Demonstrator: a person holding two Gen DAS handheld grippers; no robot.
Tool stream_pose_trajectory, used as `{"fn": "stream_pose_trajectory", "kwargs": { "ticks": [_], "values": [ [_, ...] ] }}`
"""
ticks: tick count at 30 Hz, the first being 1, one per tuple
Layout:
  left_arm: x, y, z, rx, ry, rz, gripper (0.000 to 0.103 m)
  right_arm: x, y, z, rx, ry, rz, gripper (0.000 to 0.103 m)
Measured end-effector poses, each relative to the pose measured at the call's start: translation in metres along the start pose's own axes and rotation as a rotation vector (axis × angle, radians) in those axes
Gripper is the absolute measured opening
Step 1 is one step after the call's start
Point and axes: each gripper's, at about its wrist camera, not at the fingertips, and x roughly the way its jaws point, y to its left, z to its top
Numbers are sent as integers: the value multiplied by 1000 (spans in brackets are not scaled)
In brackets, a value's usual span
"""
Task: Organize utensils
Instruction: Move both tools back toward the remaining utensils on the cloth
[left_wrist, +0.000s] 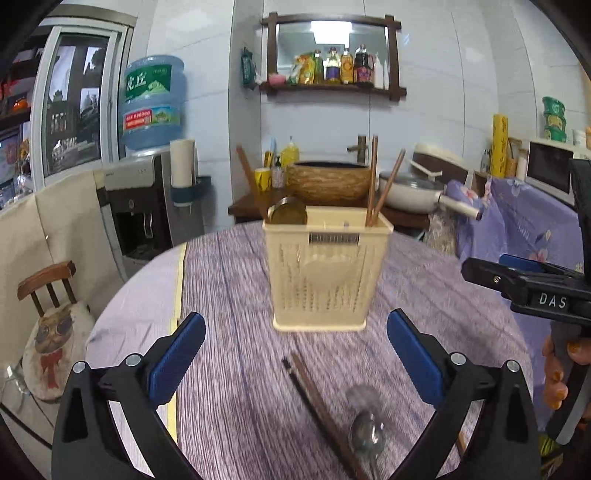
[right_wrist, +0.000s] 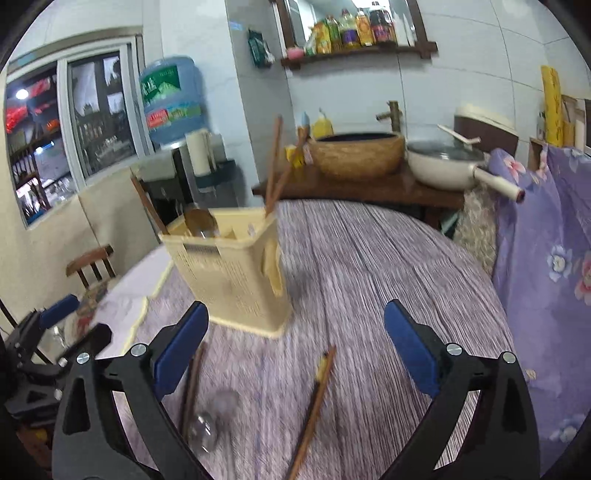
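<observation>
The cream plastic utensil basket (left_wrist: 320, 269) stood upright on the round worktop (left_wrist: 236, 295), which was covered in a purple wood-grain cloth, toward the worktop's far edge. Two brown chopsticks (left_wrist: 373, 181) leaned out of its right compartment, a third chopstick (left_wrist: 248, 173) slanted out at its left corner, and a metal ladle or spoon bowl (left_wrist: 289, 212) rose from the left compartment.

Nearer the worktop's close edge, a pair of dark chopsticks (left_wrist: 317, 402) lay flat, running diagonally, with a shiny metal spoon (left_wrist: 365, 428) just beside them; blur hid whether they touched. In the right wrist view, another chopstick with a yellowish end (right_wrist: 314, 406) lay apart from these, further toward the right.

The left hand-held gripper (left_wrist: 295, 354) hovered over the loose chopsticks and spoon with its blue pads spread wide and nothing between them. The right hand-held gripper (right_wrist: 295, 347) was likewise spread wide and empty, above the chopstick with the yellowish end. In the left wrist view, the right tool reached in from the right side, with a person's fingers (left_wrist: 557, 380), nails painted orange, wrapped on its handle.

Beyond the worktop's far edge, a brown basin (left_wrist: 328, 181) and a white pan (left_wrist: 410, 192) sat on a wooden counter.
</observation>
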Motion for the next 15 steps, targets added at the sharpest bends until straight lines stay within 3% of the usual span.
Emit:
{"fn": "stream_pose_trajectory", "kwargs": {
  "ticks": [8,15],
  "values": [
    [12,19,-45,-68,166,25,98,15,-20,-64,46,132,-87,95],
    [17,32,-72,-132,254,18,96,22,-27,-94,56,205,-130,90]
  ]
}}
